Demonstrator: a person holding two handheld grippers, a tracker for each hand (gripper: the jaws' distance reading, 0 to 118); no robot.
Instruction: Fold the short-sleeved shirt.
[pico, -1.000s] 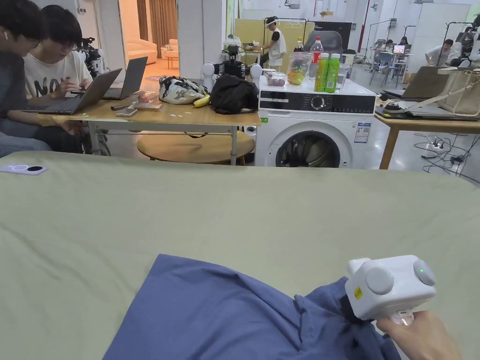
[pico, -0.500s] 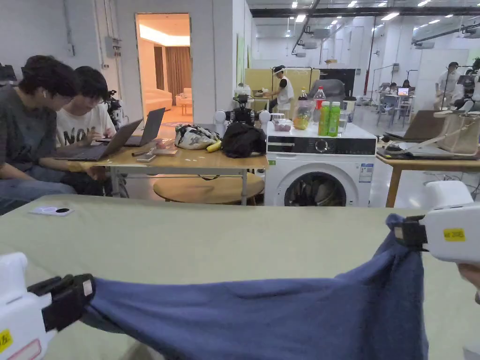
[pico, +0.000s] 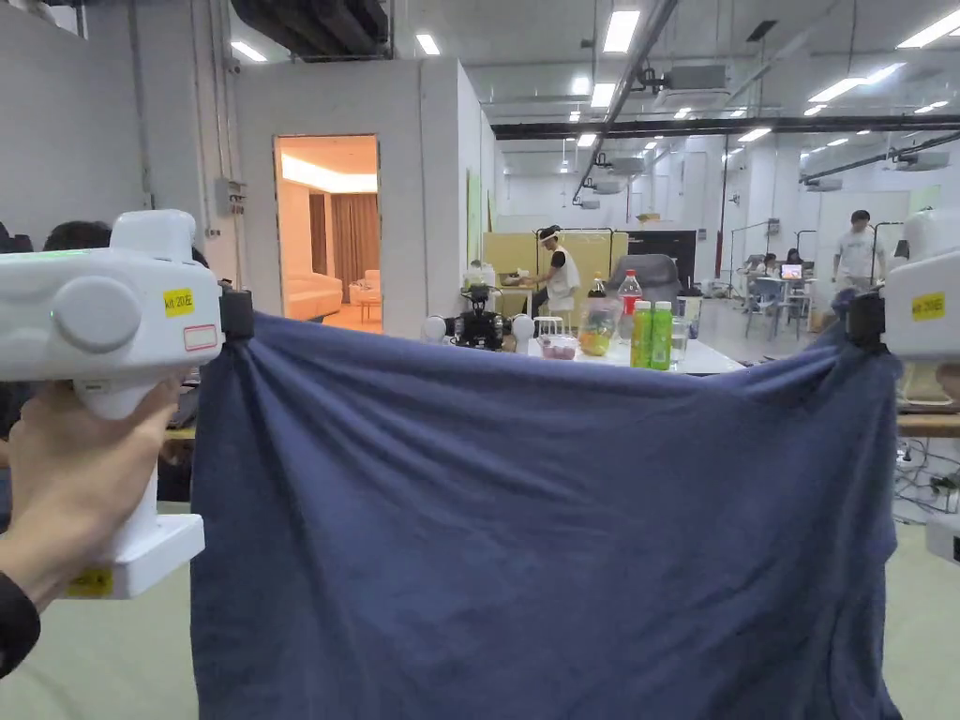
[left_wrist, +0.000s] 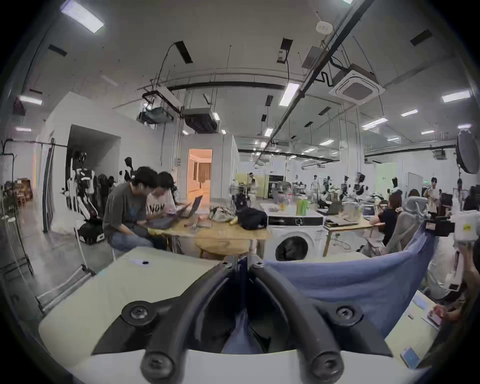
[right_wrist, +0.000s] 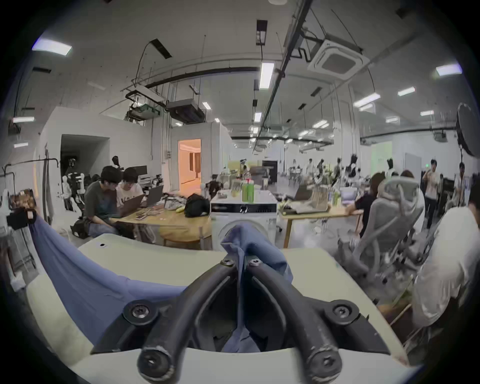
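The blue shirt (pico: 534, 525) hangs spread in the air above the green tabletop (pico: 84, 656), its top edge sagging between the grippers; the left gripper (pico: 234, 314) at 9 o'clock and right gripper (pico: 858, 319) at 3 o'clock each have fingers clamped on an upper corner

Work surface (right_wrist: 311, 265) = wide flat top w/ pale green cloth cover, light creases. In the gripper views a small white device w/ dark round spot (left_wrist: 142, 262) lies on it near far left corner. Near right edge, close side: flat white item (left_wrist: 418, 303), a reddish item (left_wrist: 435, 317) & a small card-like thing (left_wrist: 410, 357), can't tell what they are.
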